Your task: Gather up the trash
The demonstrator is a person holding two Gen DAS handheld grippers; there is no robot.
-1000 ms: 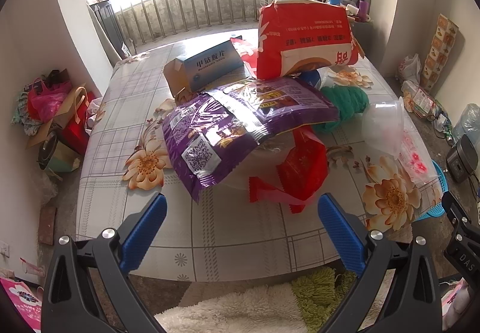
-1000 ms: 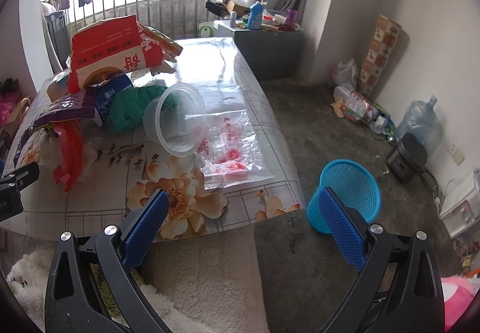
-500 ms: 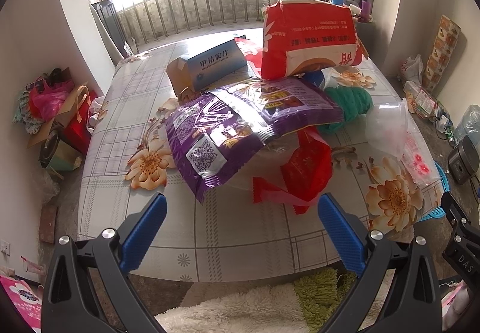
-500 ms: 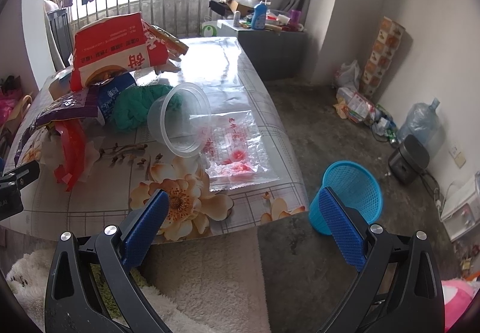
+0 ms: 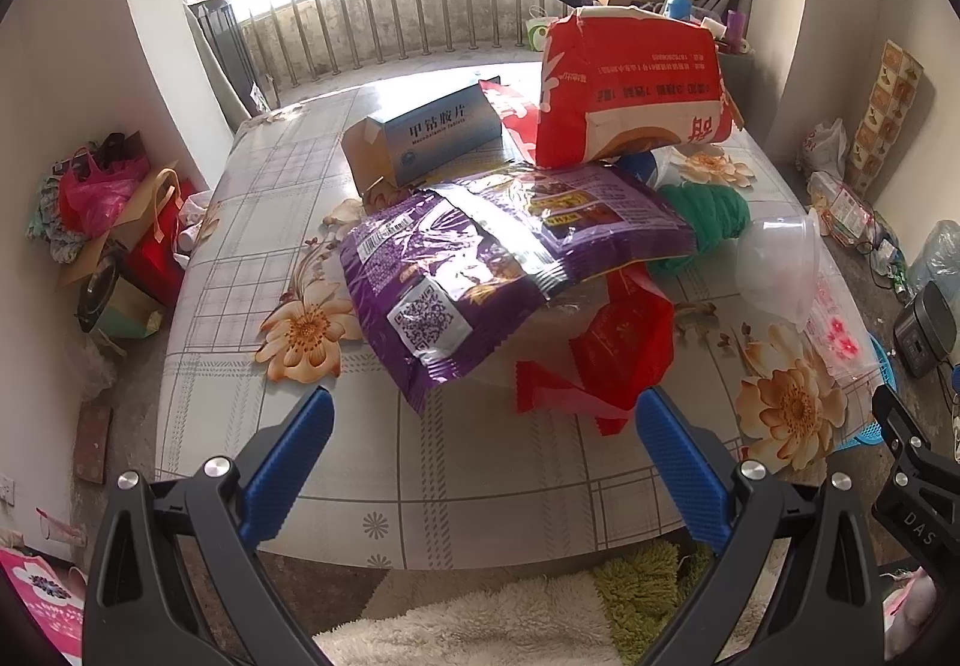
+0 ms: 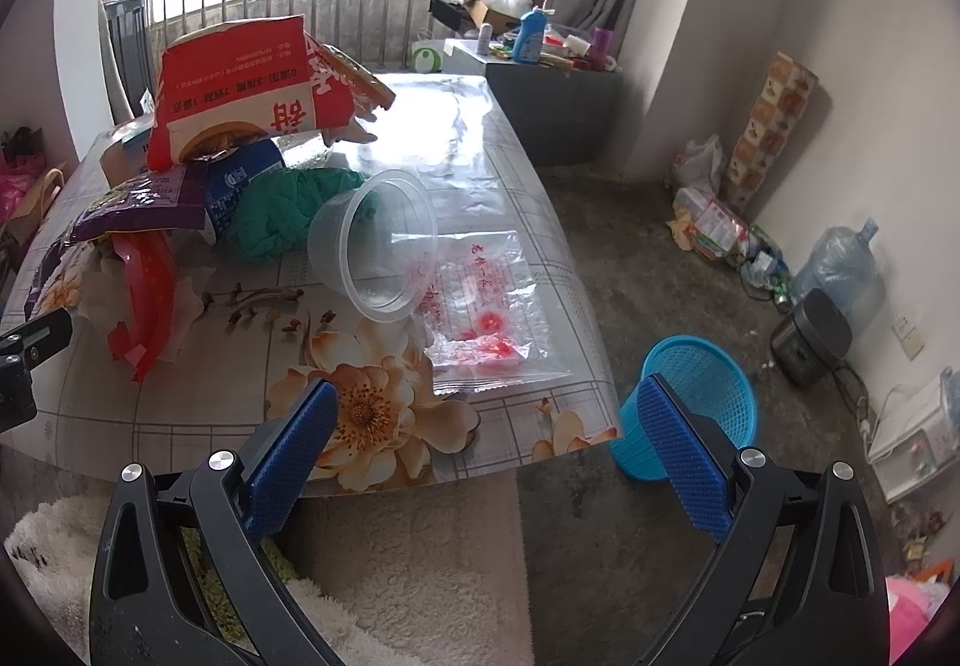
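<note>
Trash lies piled on a floral-cloth table (image 5: pixel 252 258): a purple snack bag (image 5: pixel 480 270), a red wrapper (image 5: pixel 618 354), a big red-and-white carton (image 5: pixel 630 96), a blue medicine box (image 5: pixel 438 132) and a green bag (image 5: pixel 708 210). A clear plastic tub (image 6: pixel 378 246) lies on its side on a clear printed bag (image 6: pixel 486 306). My left gripper (image 5: pixel 483 426) hovers open at the table's near edge, short of the purple bag and red wrapper. My right gripper (image 6: pixel 483 420) is open over the table's near right corner, holding nothing. A blue mesh bin (image 6: pixel 690 402) stands on the floor beside that corner.
A shaggy white and green rug (image 6: pixel 390 576) lies in front of the table. Bags and boxes (image 5: pixel 114 222) crowd the floor at the left. A water jug (image 6: pixel 840 264), a dark appliance (image 6: pixel 810 336) and litter sit by the right wall.
Both grippers have edged slightly forward toward the table, so the trash sits a little nearer in both views. Nothing on the table has moved and both stay open.
</note>
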